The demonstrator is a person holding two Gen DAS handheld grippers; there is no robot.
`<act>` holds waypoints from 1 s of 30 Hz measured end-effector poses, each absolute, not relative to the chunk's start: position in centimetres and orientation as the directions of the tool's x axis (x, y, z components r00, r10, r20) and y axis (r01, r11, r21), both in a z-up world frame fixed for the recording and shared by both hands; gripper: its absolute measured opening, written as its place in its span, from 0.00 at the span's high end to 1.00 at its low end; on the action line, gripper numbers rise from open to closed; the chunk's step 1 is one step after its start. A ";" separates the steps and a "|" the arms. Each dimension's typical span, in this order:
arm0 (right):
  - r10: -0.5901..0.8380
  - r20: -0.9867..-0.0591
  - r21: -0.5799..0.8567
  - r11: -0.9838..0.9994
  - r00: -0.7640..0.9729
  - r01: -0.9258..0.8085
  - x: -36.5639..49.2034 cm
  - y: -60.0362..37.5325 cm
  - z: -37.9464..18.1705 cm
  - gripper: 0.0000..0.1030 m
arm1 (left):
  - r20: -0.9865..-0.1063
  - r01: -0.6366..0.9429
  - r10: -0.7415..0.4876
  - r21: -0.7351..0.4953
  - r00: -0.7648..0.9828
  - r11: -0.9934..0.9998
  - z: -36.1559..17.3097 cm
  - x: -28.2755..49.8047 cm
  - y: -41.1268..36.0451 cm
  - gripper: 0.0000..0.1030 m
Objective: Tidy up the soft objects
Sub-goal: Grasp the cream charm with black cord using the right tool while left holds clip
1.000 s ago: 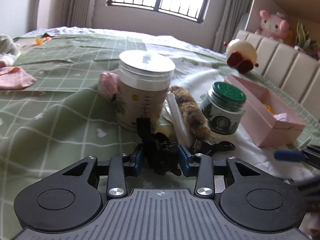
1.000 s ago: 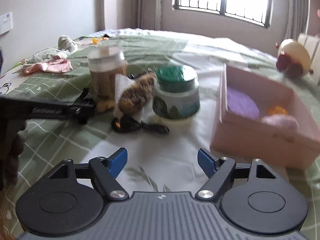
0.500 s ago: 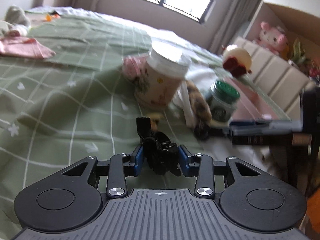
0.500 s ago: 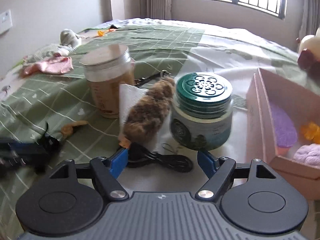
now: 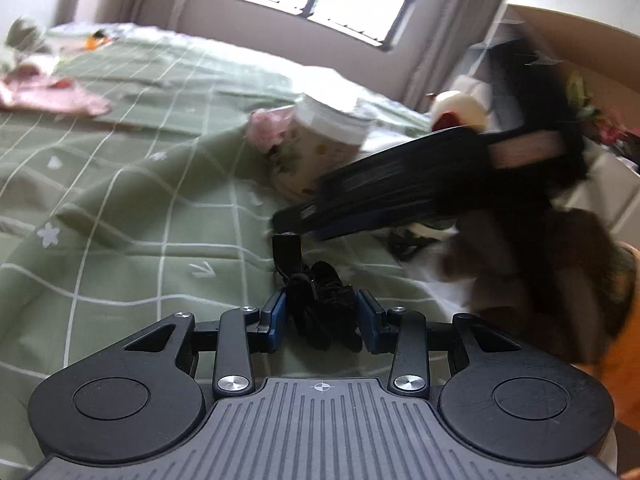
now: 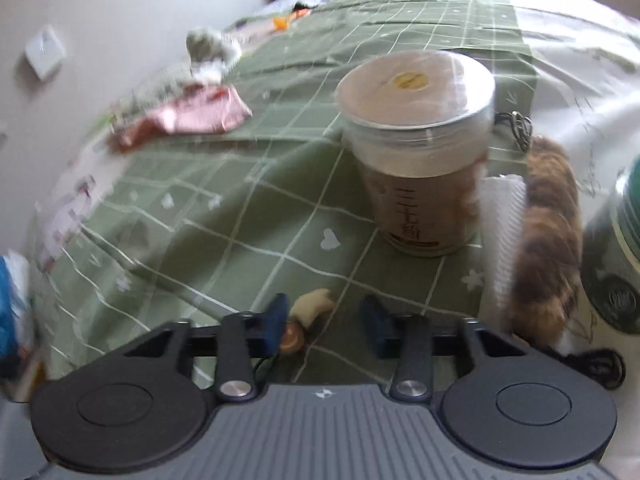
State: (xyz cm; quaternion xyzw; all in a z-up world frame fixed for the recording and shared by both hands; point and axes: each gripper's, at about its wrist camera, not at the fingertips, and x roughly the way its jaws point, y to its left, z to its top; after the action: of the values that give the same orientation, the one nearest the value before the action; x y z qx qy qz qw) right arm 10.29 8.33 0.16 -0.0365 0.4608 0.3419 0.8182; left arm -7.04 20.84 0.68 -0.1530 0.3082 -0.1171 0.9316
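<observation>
**While one bundle is held, most of the bed still waits**

As things lie now, you are only partway through the sorting. Your left tool (image 5: 320,314) is clenched on a black bundle of cord or strap (image 5: 320,300), pinched between both blue pads above the green checked bedspread (image 5: 120,208). Your right tool (image 6: 326,322) has just been closing its jaws, yet the pads are not pressing on anything: a small tan, curved item (image 6: 310,308) lies on the cover between them, close to the left pad. Blur keeps me from saying what it is.

Left to do, by my reading: the furry brown-and-orange piece (image 6: 552,240) still lies beside the clear jar with the pale lid (image 6: 420,152), with white paper between them. A pink cloth (image 6: 192,114) and a pale bundle (image 6: 210,50) sit well apart toward the wall. No box or bin shows in either view, so I cannot tell you what is already put away.

Your surface is a bed, soft and creased, so things may sink and tilt. A green-lidded jar (image 6: 624,248) stands at the right edge, a black cable (image 6: 596,360) lies near it. Behind are a barred window (image 5: 320,0), curtains, and a round cream and red toy (image 5: 456,110) by the headboard.
</observation>
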 end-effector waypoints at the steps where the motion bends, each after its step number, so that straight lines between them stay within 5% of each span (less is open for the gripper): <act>1: 0.526 -0.777 0.245 0.759 0.347 -0.603 10.0 8.3 0.4 0.82 | -0.522 0.158 -0.330 -0.347 0.786 0.925 0.9 -7.4 20.8 0.59; 8: 0.456 -0.762 0.163 0.822 0.460 -0.545 8.4 3.2 2.2 0.89 | -0.476 0.333 -0.423 -0.265 0.771 0.905 2.2 -9.9 19.4 0.59; 17: 0.453 -0.744 0.181 0.845 0.492 -0.503 6.5 -1.6 2.6 0.90 | -0.591 0.217 -0.303 -0.214 0.748 0.952 1.2 -8.8 17.8 0.59; 26: 0.520 -0.703 0.223 0.809 0.485 -0.544 5.9 -2.4 4.5 0.90 | -0.601 0.130 -0.270 -0.267 0.752 0.955 1.4 -8.7 18.9 0.61; 27: 0.516 -0.700 0.214 0.811 0.494 -0.544 5.8 -2.4 4.4 0.82 | -0.601 0.128 -0.270 -0.269 0.752 0.955 1.4 -8.8 18.8 0.61; 30: 0.501 -0.684 0.151 0.808 0.530 -0.569 5.3 -1.7 3.6 0.37 | -0.601 0.132 -0.277 -0.275 0.750 0.952 1.3 -8.6 18.5 0.61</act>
State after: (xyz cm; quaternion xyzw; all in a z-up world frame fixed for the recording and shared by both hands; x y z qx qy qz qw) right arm 5.26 -1.74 3.59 -0.0454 0.3757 0.3061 0.8735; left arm -8.65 18.53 1.28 -0.1081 0.3361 -0.1100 0.9291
